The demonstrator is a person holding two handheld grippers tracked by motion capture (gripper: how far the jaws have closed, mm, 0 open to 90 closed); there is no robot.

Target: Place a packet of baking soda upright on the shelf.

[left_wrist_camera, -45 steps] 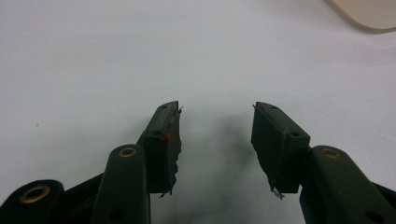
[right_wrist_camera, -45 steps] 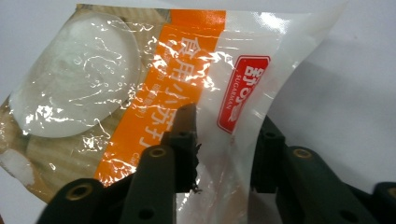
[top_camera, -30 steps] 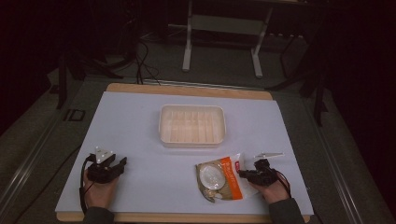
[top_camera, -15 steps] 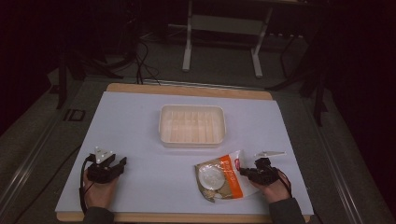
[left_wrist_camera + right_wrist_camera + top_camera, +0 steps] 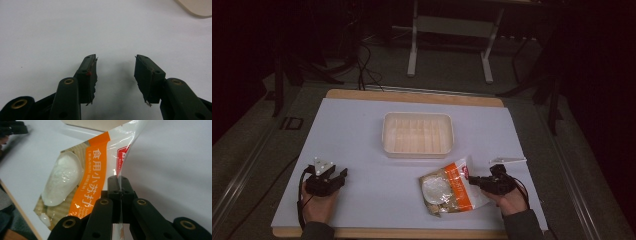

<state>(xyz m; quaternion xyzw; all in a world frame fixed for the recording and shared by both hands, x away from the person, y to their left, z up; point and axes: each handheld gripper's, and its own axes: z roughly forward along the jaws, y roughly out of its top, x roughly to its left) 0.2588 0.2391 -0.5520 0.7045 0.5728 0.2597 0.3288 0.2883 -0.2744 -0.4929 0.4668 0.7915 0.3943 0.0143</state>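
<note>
The left hand-held gripper [image 5: 333,175] rests on the white tabletop [image 5: 362,125] with jaws spread and nothing between them. Right of centre, the orange-and-clear plastic pouch of white powder [image 5: 446,187] lies near the front edge, its edge clamped by the right hand-held gripper [image 5: 473,181]. Behind it sits a shallow translucent plastic tray [image 5: 417,134], partly cut off in both gripper views.
</note>
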